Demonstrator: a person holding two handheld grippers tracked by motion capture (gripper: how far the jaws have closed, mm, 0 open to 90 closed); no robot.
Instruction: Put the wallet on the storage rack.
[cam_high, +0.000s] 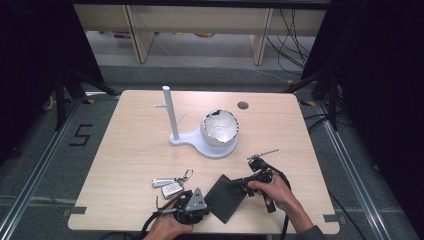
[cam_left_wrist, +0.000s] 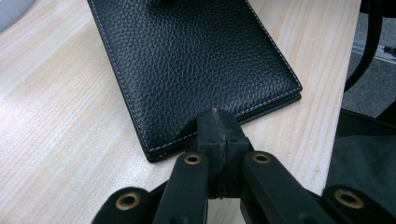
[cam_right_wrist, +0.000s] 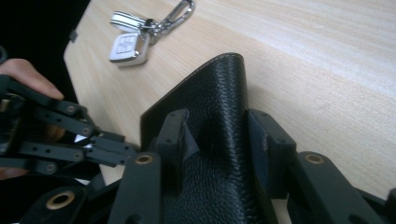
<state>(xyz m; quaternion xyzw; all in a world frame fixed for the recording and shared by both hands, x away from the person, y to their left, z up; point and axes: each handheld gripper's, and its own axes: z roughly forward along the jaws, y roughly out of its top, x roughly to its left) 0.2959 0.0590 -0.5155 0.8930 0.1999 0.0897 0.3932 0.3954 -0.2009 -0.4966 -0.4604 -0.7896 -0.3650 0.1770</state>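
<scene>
A black leather wallet (cam_high: 222, 199) lies near the table's front edge, between the two hands. My right gripper (cam_high: 236, 184) comes at it from the right. In the right gripper view its jaws (cam_right_wrist: 217, 126) stand on either side of the wallet (cam_right_wrist: 219, 93), whose cover arches up between the pads, and both pads press on the leather. My left gripper (cam_high: 205, 202) sits at the wallet's left corner. In the left gripper view its jaws (cam_left_wrist: 217, 119) are shut together with nothing between them, tips resting at the near edge of the wallet (cam_left_wrist: 187, 60).
A bunch of keys with a silver fob (cam_high: 172, 185) (cam_right_wrist: 130, 44) lies left of the wallet. Farther back stands a white post (cam_high: 170, 112) on a white base (cam_high: 215, 149) bearing a round bowl (cam_high: 219, 127). The table edge (cam_high: 200, 231) runs just behind both hands.
</scene>
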